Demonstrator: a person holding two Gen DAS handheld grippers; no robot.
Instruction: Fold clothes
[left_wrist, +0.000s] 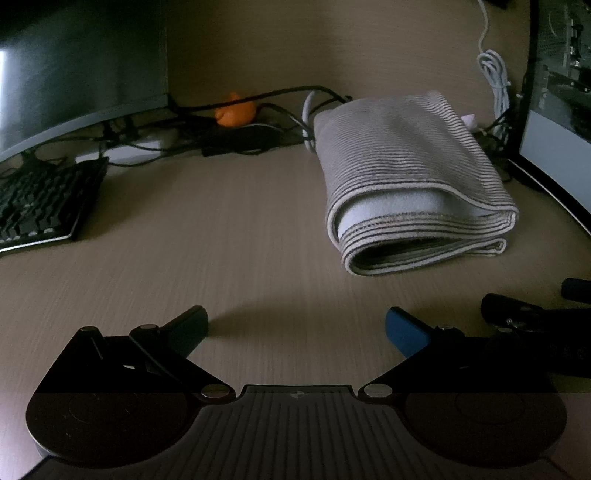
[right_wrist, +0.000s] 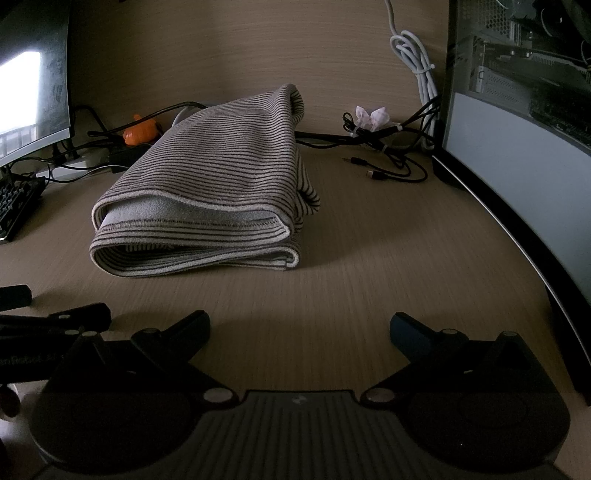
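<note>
Low light, wood-grain desk. My left claw sits low over the desk with its fingers spread wide and nothing between them. My right claw is the same: wide apart, empty, bare desk showing in the gap.

The striped cloth lies folded on the desk ahead of both claws, clear of either one. From the left wrist view it sits ahead and to the right; from the right wrist view it sits ahead and to the left, so it lies roughly between the two lines of sight. It is folded into several layers. The open rolled edges face me, and a plain pale inner side shows between the striped layers. The far end of the cloth bunches up higher than the near end.

Around it: a keyboard at the far left, with a curved monitor behind it. A small orange object sits among black cables at the back of the desk. A coiled white cable hangs against the back panel. A computer case with a glass side stands along the right edge. A loose audio plug lies on the desk near the case, apart from the cloth.

In the left wrist view, part of my right claw shows at the right edge.
</note>
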